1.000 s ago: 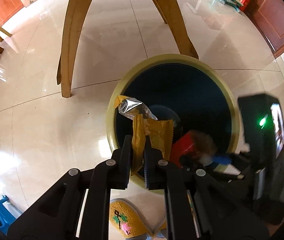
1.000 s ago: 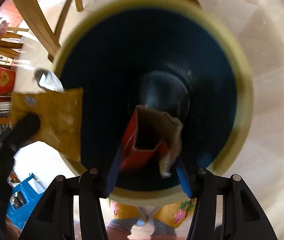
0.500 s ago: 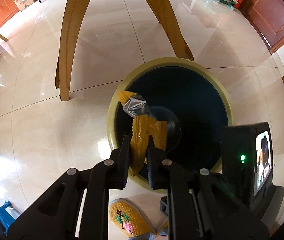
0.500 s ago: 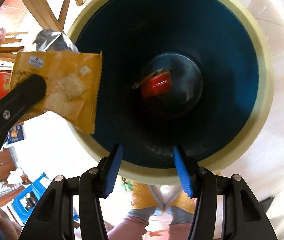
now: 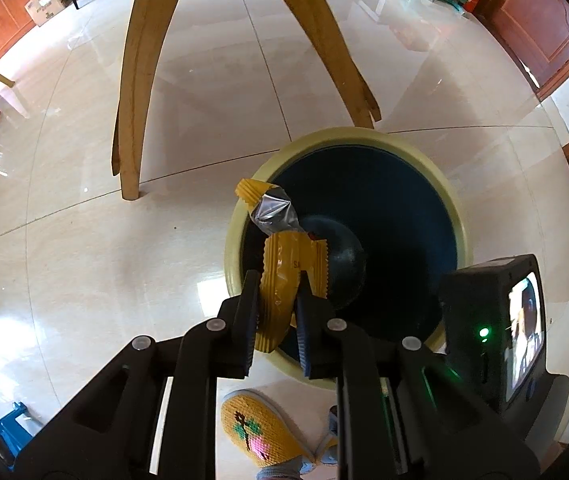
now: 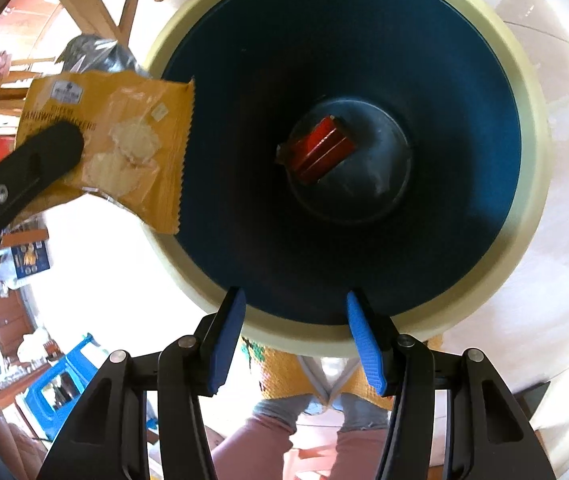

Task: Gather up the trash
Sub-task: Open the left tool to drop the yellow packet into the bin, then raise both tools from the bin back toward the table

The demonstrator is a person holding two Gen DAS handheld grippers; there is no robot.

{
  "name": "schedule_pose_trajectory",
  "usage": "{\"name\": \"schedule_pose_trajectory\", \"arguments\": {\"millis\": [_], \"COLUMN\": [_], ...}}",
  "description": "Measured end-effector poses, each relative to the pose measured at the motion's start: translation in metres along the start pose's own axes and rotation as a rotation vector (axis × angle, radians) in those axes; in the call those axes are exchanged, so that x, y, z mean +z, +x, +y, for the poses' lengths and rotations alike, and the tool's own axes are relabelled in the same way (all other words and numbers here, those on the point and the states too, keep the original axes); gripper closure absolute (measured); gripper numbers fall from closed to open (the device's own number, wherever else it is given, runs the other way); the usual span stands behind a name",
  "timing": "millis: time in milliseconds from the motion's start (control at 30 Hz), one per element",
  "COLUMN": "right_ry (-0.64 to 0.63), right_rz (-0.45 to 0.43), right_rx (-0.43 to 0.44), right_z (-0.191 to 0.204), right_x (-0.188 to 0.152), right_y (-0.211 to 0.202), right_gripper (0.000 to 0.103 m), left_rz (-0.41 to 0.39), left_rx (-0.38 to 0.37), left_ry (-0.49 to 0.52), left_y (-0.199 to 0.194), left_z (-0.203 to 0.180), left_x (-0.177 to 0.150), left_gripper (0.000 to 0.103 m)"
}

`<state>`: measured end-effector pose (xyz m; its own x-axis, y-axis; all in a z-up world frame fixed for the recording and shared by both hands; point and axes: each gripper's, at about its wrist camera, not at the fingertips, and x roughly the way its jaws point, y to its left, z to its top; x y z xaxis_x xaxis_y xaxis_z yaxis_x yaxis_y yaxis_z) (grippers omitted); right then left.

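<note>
Your left gripper (image 5: 277,300) pinches a yellow wrapper (image 5: 284,276) over the bin (image 5: 458,216); your right gripper (image 6: 296,340) gapes empty above the red box (image 6: 320,154).

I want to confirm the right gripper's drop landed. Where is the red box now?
The red box lies on the bottom of the bin, centred in the right wrist view, well below the open right gripper.

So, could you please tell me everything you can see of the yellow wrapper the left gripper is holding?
The yellow wrapper is a flat foil snack packet with zigzag-cut ends, printed with crackers and a partly hidden "sandwich crackers" label. Its far end is torn open and curled, showing a crumpled silver lining. The left gripper is shut on its lower part and holds it over the near-left rim of the bin. Whether it touches the rim is unclear.
</note>
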<state>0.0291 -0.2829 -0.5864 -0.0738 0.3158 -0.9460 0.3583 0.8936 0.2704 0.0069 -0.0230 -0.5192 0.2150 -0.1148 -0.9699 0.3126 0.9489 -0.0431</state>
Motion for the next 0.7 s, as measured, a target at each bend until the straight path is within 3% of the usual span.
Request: {"name": "schedule_pose_trajectory", "arguments": {"millis": [233, 267, 333, 400, 700], "right_ry": [0.009, 0.016, 0.029, 0.052, 0.088], "right_rz": [-0.071, -0.086, -0.117, -0.161, -0.263], "right_rx": [-0.006, -0.01, -0.017, -0.031, -0.053], "right_z": [-0.01, -0.01, -0.011, -0.015, -0.023], "right_x": [0.007, 0.01, 0.004, 0.006, 0.006], "right_y": [-0.036, -0.042, -0.052, -0.069, -0.147], "right_gripper": [0.049, 0.049, 0.049, 0.044, 0.042], "left_rz": [0.003, 0.002, -0.013, -0.033, -0.033], "left_rx": [-0.012, -0.013, -0.009, -0.007, 0.011], "left_ry": [0.032, 0.033, 0.031, 0.026, 0.002], "left_y": [-0.013, -0.018, -0.026, -0.036, -0.091], "left_z": [-0.006, -0.007, -0.006, -0.004, 0.005], "left_x": [-0.001, 0.001, 0.003, 0.005, 0.008], "left_gripper": [0.086, 0.083, 0.064, 0.055, 0.054]}}
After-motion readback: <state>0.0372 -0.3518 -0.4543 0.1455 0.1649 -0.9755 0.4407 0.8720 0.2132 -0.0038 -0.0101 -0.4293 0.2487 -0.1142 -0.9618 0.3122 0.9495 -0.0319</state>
